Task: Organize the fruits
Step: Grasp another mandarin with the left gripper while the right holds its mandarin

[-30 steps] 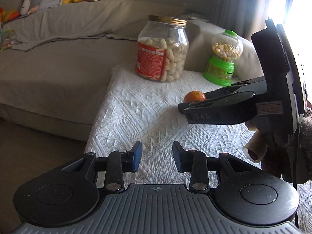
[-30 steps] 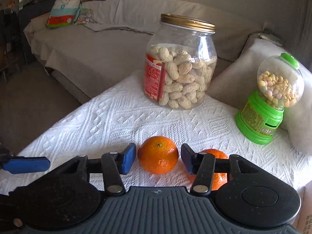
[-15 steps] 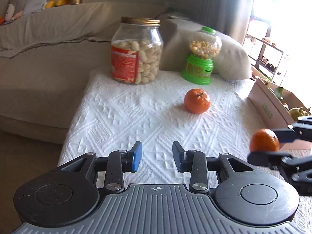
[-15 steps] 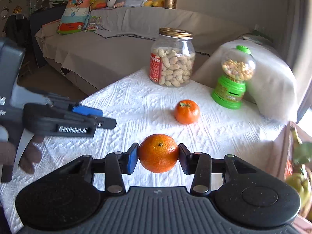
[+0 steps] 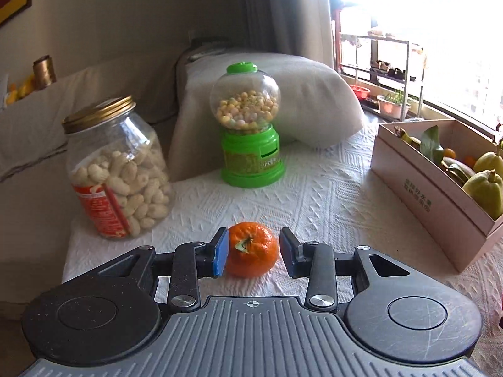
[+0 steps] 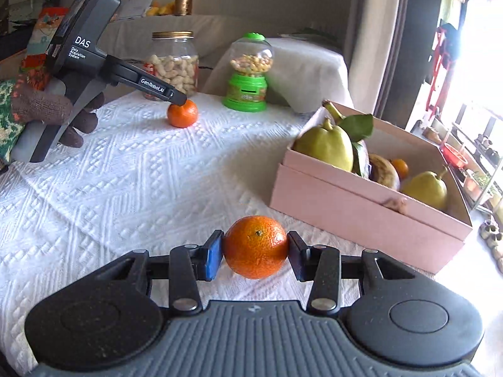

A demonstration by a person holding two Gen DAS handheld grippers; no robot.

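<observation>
My right gripper [image 6: 255, 256] is shut on a mandarin [image 6: 255, 246] and holds it above the white tablecloth, left of the pink fruit box [image 6: 361, 213]. The box holds pears, a banana and a small orange. My left gripper [image 5: 254, 251] is open around a second mandarin [image 5: 251, 249] that rests on the cloth; the left pad touches it and the right pad stands apart. That mandarin also shows in the right wrist view [image 6: 182, 113], with the left gripper's tip at it. The box shows at the right of the left wrist view [image 5: 433, 194].
A peanut jar [image 5: 116, 169] and a green candy dispenser [image 5: 248, 132] stand at the back of the table, with a white pillow [image 5: 314, 100] behind them. A covered sofa lies at the left. Shelves with pots stand by the window.
My right gripper closed on one mandarin, lifted it and carried it right, toward the box. My left gripper moved forward until its open jaws came around the other mandarin.
</observation>
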